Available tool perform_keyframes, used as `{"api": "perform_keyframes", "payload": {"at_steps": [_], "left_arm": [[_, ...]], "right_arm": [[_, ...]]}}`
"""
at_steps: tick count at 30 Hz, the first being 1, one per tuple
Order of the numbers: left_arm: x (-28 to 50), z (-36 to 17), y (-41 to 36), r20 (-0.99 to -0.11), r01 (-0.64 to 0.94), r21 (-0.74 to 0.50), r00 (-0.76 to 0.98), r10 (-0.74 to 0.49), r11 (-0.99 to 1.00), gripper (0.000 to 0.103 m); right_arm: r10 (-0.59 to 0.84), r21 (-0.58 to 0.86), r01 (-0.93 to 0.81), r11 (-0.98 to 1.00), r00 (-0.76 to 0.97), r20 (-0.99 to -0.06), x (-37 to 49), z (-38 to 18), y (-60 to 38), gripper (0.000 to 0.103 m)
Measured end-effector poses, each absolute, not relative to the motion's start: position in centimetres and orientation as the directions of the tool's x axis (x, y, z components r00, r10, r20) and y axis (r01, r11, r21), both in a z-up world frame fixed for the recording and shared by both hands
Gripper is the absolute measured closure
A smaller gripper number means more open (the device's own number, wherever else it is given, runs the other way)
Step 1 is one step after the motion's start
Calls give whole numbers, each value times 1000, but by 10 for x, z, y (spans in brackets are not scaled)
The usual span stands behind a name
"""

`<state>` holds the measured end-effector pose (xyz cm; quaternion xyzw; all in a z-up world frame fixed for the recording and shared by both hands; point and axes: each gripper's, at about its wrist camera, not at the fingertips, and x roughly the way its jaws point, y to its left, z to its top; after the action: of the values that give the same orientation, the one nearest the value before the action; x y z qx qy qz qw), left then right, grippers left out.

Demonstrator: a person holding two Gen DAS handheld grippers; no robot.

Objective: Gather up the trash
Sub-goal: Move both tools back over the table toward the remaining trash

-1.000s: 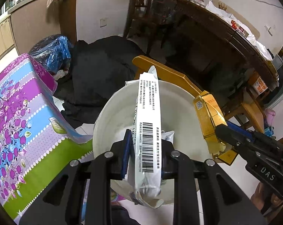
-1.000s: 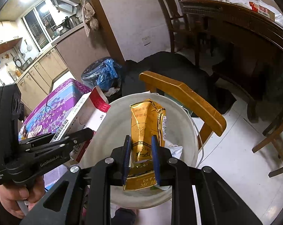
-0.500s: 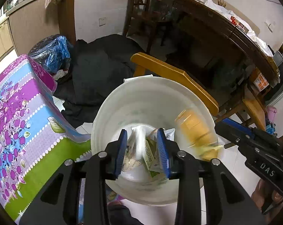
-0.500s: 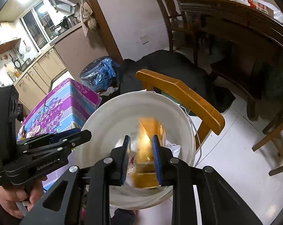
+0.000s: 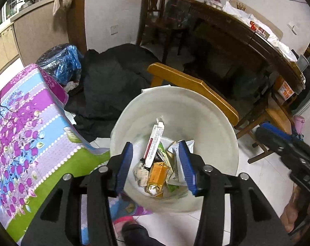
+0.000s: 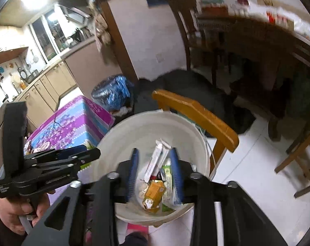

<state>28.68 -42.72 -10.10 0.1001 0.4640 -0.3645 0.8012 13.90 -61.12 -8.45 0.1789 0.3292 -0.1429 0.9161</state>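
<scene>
Both grippers hang over a white bin that stands on the tiled floor, and both are letting go: the left gripper has its blue pads apart and its jaws are opening, with nothing pinched between them, only the bin's contents seen through the gap. The right gripper is the same, jaws opening and empty, its pads framing the litter below. The trash lies at the bottom of the bin: a long white carton with a red edge leans upright against the pile, a gold packet lies beside it toward the near wall, and crumpled wrappers and a green-printed packet sit around them. In the right view the left gripper shows side-on at the bin's left rim, held by a hand. A yellow wooden chair stands just behind the bin, a purple floral cloth covers a surface to its left, and a blue bag and dark cloth lie beyond on the floor.
</scene>
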Motion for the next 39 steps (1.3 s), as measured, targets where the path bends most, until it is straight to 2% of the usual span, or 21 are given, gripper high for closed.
{"api": "perform_keyframes", "payload": {"at_steps": [2,3,8,11,14,22,26,31,39], "left_arm": [[281,-96,-418,-804,677,-147,343,-486,722,53],[279,-93,-412,-797,678,-132,361,-484,723,52],[278,-86,-378,-772,649,-90,434,-465,755,49],[280,-82,-358,-761,626,-92,457,-460,774,46],[280,-77,-343,-748,611,-81,484,-453,787,42],[277,-65,-304,-700,585,-57,555,-450,809,21],[276,-64,-278,-687,575,-37,579,-439,817,18],[294,-73,-211,-690,480,-49,617,-377,876,18],[343,-83,-51,-710,183,-109,674,-205,977,18]], "right_arm": [[-182,197,371,908,770,-612,128,-75,-594,47],[-197,180,368,912,779,-595,123,-71,-588,44],[-274,104,365,925,832,-482,96,-57,-550,14],[-311,86,379,921,851,-423,84,-51,-533,5],[-326,65,380,923,860,-391,79,-47,-519,5],[-291,64,338,939,880,-375,84,-43,-491,5],[-244,79,290,954,901,-359,86,-42,-469,5],[-144,101,196,975,912,-385,92,-59,-435,5],[-13,152,93,984,888,-459,114,-98,-389,5]]}}
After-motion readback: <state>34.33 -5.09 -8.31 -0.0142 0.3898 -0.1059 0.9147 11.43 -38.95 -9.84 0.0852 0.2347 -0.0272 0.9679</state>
